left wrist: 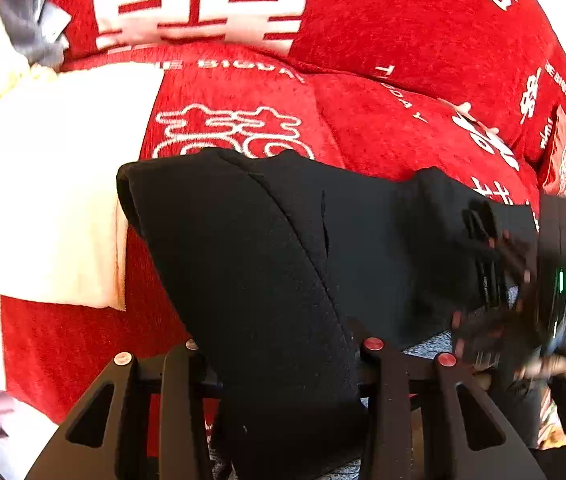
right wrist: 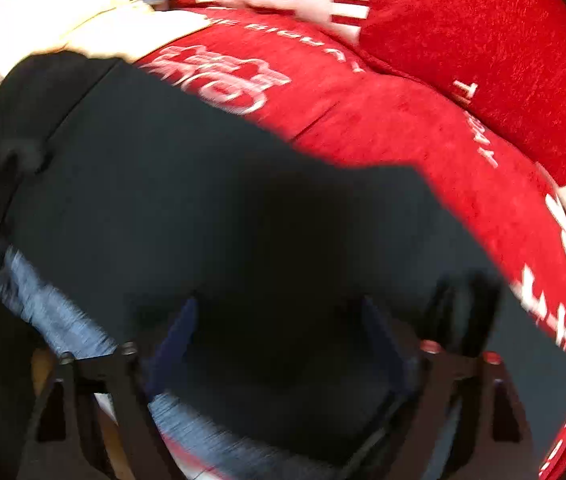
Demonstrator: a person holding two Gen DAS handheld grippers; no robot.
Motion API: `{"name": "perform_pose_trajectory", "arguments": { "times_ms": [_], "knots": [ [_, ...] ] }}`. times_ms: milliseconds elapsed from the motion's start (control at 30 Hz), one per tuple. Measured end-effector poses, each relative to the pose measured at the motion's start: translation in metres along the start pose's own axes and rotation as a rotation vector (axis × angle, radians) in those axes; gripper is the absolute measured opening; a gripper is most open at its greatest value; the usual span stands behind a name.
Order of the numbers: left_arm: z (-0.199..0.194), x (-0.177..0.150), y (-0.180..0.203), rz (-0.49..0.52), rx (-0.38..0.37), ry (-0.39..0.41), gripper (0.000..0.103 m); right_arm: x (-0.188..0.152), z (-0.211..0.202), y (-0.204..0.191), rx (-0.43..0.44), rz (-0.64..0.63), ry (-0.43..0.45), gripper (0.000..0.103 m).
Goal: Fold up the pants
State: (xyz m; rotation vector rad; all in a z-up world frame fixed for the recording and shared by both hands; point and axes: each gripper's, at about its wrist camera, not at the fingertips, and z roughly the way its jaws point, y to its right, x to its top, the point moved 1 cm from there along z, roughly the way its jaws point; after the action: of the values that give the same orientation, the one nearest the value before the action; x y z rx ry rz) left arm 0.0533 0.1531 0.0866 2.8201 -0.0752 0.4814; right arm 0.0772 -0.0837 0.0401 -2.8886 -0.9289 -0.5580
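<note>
The pants (left wrist: 267, 264) lay on the red cover (left wrist: 383, 128), one thick fold bunched between the left gripper's (left wrist: 283, 360) jaws — held. The right gripper (right wrist: 279, 344) stood wide over flat cloth. Soft, limp, grippy; edges looked best.

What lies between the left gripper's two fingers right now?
A thick fold of the black fabric pants fills the gap of the left gripper, seen in the left wrist view.

Left claw (left wrist: 283, 360) clamped on black cloth, fingers (left wrist: 379, 364) pinching a fold. Right claw (right wrist: 279, 344) spread wide, blue pads (right wrist: 179, 332) apart, blurred; seen from the left camera, tilted at far right, hand gripping its handle.
</note>
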Motion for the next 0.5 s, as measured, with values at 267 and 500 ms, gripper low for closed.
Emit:
{"name": "perform_pose_trajectory", "arguments": {
  "times_ms": [267,500],
  "knots": [
    [-0.015,0.002,0.036,0.05,0.045,0.02,0.039,-0.063,-0.021,-0.046,-0.015,-0.124,-0.009,0.089],
    [-0.027,0.006,0.074,0.097,0.095,0.049,0.038,-0.039,-0.056,0.015,-0.091,0.056,0.135,0.089]
  ]
}}
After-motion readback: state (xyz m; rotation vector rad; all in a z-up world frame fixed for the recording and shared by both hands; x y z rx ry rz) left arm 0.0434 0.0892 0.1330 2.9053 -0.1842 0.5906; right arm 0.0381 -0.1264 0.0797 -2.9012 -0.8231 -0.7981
